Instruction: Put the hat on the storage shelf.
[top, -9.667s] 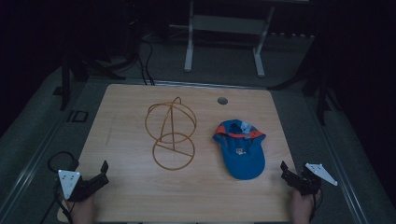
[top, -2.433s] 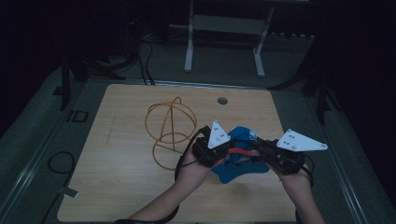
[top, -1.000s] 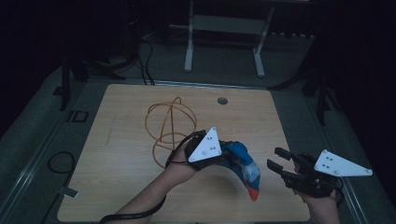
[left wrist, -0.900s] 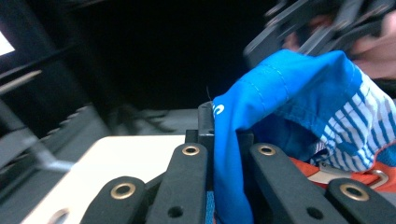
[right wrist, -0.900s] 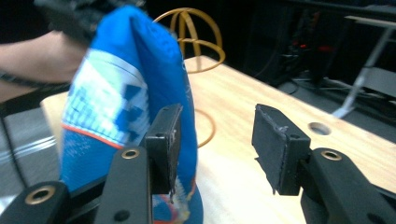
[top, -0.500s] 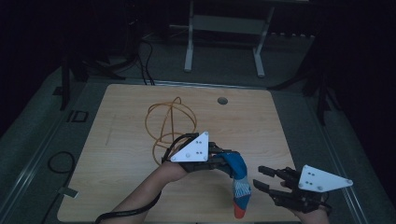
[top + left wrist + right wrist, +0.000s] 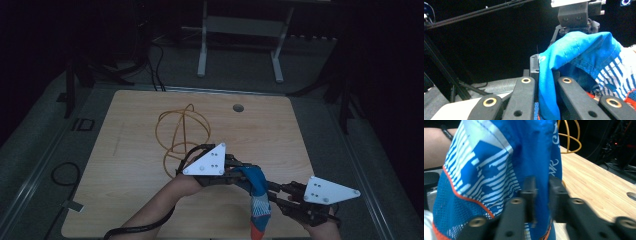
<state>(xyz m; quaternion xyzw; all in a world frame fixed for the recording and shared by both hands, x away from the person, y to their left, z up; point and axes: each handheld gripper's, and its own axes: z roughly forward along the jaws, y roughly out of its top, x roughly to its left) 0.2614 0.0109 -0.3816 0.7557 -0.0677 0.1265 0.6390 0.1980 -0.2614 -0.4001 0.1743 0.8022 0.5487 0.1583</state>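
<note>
A blue cap with white stripes and an orange trim hangs in the air over the table's front edge. My left gripper is shut on its upper part; blue fabric sits pinched between the jaws of the left gripper. My right gripper comes in from the right at the cap's middle. In the right gripper view the cap hangs close, and a fold of it is clamped between the jaws of the right gripper. The orange wire stand sits behind the left hand.
The wooden table has a round cable hole near its back edge. A white metal frame stands on the floor behind it. The wire stand and table lie beyond the cap.
The left gripper has lifted the cap off the table and carried it toward the front edge, where it now hangs. The right gripper let go, drew back right, then returned and closed on the cap.
</note>
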